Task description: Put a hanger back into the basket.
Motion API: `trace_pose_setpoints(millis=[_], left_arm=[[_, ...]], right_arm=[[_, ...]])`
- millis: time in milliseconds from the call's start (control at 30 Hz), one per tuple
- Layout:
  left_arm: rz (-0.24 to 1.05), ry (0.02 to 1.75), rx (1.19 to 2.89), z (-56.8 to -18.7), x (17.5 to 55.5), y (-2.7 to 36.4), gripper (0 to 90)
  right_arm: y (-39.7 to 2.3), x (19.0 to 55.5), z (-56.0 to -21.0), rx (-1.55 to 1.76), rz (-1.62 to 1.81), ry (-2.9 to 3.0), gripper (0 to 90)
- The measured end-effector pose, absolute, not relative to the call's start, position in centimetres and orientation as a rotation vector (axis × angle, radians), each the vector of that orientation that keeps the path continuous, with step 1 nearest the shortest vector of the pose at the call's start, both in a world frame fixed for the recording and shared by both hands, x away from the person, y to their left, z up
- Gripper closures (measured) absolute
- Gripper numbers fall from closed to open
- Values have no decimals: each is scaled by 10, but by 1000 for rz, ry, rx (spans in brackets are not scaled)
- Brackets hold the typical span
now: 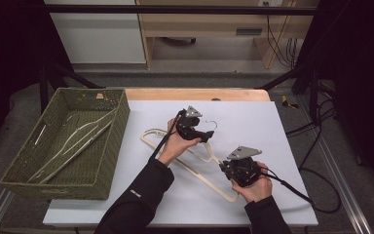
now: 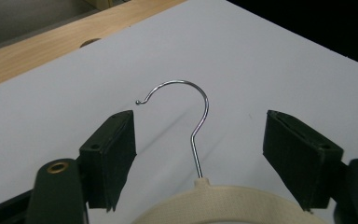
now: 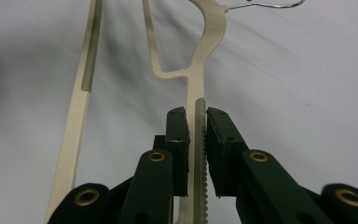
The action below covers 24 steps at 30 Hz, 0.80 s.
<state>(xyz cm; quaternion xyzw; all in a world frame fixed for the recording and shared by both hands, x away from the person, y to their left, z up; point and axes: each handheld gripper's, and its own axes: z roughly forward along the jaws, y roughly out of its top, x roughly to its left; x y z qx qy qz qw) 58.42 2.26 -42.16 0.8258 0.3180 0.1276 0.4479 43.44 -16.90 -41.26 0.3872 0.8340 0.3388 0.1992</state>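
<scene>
I am working at a table covered with one white sheet [image 1: 272, 126], with two tongs, one in each hand. One cream plastic hanger [image 1: 195, 163] is lying flat on the sheet in front of me, its single metal hook [image 2: 186, 107] pointing away from me toward the far wooden edge of the table [image 1: 195, 94].

My right gripper [image 3: 196, 114] is clamping the hanger's arm: in the right gripper view the two black pads are pressing on either side of the ribbed strip of the arm, with the thin bar of the hanger running alongside to the left. In the high view this gripper [image 1: 224, 168] is sitting near the lower right end of the hanger, my right hand wrapped around it.

My left gripper [image 2: 200, 135] is standing apart, not gripping anything. In the left gripper view its two pads are flanking the hook's wire stem without touching it, and the cream neck of the hanger is showing just below, between the jaws. In the high view this gripper [image 1: 205, 135] is hovering at the hanger's top, next to the hook.

To my left one green woven basket [image 1: 112, 141] is resting partly on the sheet. I am counting what looks like two more cream hangers [image 1: 78, 141] lying inside it, overlapping each other; the exact count is hard to tell.
</scene>
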Motion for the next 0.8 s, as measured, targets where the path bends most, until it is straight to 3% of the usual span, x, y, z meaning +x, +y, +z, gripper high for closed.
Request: trace_pose_setpoints(millis=[567,600,700,800], left_arm=[[208,855,2114,-444,595,18,649],[203,861,2109,-444,595,17,719],[190,852,2121,-443,593,15,811],[202,886,2106,-440,592,15,851]], right_arm=[[-169,433,-411,1086,952,2340,800],[-169,433,-411,1078,958,2344,800],[-169,433,-412,1081,956,2343,800],[-169,433,-412,1076,961,2348,800]])
